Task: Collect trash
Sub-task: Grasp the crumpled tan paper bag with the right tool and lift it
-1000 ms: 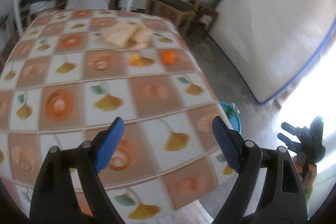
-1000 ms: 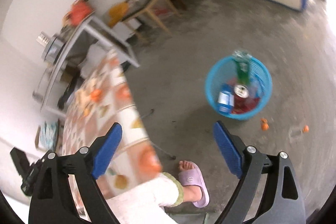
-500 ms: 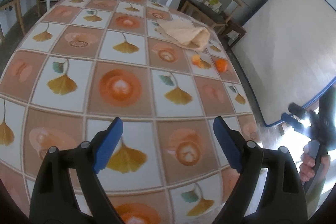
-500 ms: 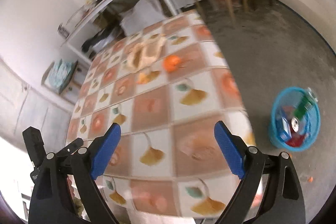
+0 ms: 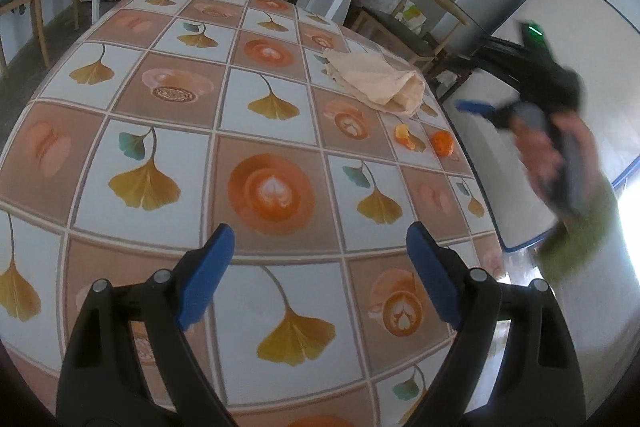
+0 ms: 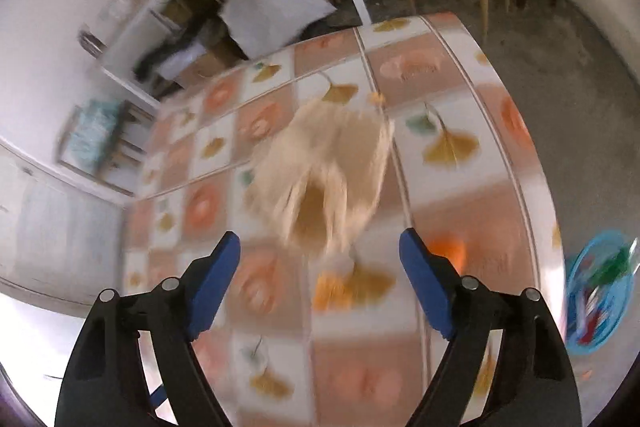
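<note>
The worktop [image 5: 280,107] fills both views. A crumpled paper bag [image 6: 324,171], the next trash, lies at centre frame in the right wrist view, above the right tongs [image 6: 320,283], whose jaws are closing, still empty. Left tongs [image 5: 320,275] released, idle. Next: descend and clamp a fold.

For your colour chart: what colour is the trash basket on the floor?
Bright blue basket, best seen in the right wrist view.

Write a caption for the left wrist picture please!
Open left gripper over tablecloth; paper bag, orange peel beyond.
</note>
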Tool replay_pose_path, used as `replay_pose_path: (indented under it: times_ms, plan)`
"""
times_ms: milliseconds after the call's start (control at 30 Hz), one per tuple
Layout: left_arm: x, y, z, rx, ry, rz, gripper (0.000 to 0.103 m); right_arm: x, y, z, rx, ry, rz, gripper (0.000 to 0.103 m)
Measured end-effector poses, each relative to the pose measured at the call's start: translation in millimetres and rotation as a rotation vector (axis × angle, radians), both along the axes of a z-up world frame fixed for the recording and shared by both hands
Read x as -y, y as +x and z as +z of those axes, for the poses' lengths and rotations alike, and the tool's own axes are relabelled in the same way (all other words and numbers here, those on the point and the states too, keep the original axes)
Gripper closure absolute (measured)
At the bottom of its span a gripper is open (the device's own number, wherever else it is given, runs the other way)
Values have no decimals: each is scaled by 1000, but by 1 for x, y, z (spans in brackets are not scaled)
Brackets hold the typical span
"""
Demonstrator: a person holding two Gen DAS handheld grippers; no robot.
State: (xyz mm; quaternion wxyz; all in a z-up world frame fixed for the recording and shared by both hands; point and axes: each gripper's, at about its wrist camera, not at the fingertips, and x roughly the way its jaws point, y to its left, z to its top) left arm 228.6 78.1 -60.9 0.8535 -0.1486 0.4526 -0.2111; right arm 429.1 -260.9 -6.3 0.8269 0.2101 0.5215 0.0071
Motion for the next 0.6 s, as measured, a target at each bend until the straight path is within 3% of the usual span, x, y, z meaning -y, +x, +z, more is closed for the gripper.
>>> replay_pose_path:
  times_ms: [133, 233, 300, 333, 500, 600]
  plan:
    - [-6, 2, -4, -6, -4, -8, 19, -27, 56, -23, -78, -141, 94, 26]
    - [-13, 3, -6, -6, -8, -8, 19, -38, 75, -44, -158, -196, 143, 33]
    - [-19, 4, -8, -9, -11, -3, 19, -46, 81, -57, -201, -229, 167, 49]
    - [-21, 5, -9, -10, -10, 1, 19, -50, 83, -60, -211, -237, 178, 50]
    - [-38, 4, -13, -13, 7, 33, 19, -80, 80, -59, -179, -277, 233, 82]
    - [-48, 1, -13, -11, 21, 53, 19, -108, 72, -59, -167, -250, 291, 89]
